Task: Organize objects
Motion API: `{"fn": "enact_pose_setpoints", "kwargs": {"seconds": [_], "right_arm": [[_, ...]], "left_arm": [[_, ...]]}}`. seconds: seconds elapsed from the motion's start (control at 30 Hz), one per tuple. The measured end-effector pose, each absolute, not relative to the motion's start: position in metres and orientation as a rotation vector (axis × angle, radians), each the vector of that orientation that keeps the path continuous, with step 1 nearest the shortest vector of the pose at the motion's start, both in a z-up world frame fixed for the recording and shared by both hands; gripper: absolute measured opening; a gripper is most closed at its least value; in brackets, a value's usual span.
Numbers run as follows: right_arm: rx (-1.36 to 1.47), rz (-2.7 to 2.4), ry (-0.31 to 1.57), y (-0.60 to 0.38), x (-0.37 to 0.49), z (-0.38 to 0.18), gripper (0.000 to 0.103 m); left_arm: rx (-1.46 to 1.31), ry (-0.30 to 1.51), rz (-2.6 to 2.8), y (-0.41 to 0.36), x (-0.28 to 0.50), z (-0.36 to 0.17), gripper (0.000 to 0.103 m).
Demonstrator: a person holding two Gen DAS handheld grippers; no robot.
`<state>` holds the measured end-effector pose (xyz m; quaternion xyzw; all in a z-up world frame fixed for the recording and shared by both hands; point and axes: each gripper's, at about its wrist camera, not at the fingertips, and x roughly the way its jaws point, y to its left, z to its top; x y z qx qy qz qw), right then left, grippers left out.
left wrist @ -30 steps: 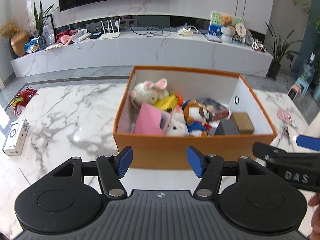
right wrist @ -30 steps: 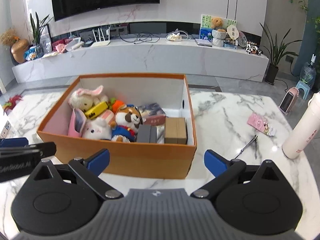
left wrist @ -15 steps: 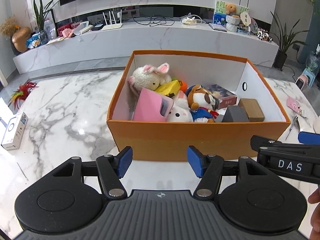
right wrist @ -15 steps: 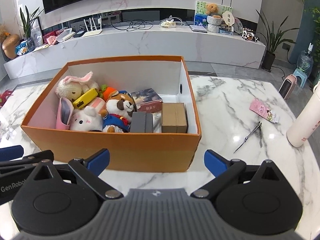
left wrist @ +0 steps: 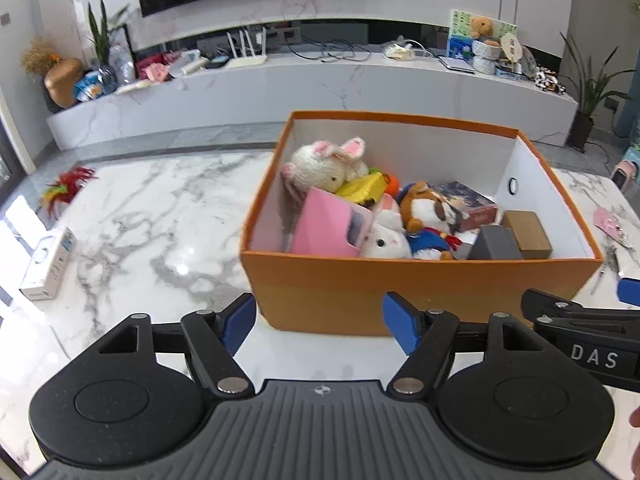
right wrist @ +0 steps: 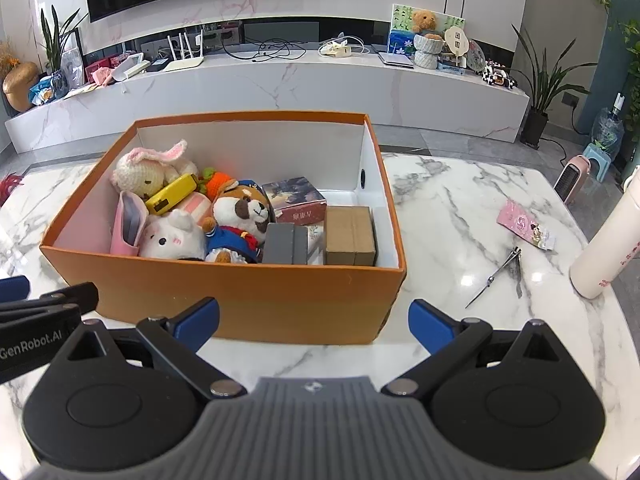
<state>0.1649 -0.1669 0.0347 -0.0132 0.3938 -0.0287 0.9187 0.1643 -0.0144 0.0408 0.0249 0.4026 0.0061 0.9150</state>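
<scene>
orange cardboard box, white inside, on the grey-veined white marble table; yellow case, pink pouch, plain brown carton.

"DAS" stands in pale letters on the right gripper body, right of the left fingers; "GenRobot.AI" marks the left gripper body, left of the right fingers.

From my seat, the box's near wall hid the toys' lower halves, the bottle ran off the right edge, and the packet's print stayed unreadably small.
</scene>
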Motion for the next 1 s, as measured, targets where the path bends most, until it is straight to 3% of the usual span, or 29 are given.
{"fn": "enact_pose_setpoints", "kwargs": {"seconds": [1.0], "right_arm": [[-0.055,-0.067,0.813,-0.1642,0.1663,0.0337,0.101]], "left_arm": [[0.093,0.793,0.010,-0.0158,0.1634,0.0426,0.089]]}}
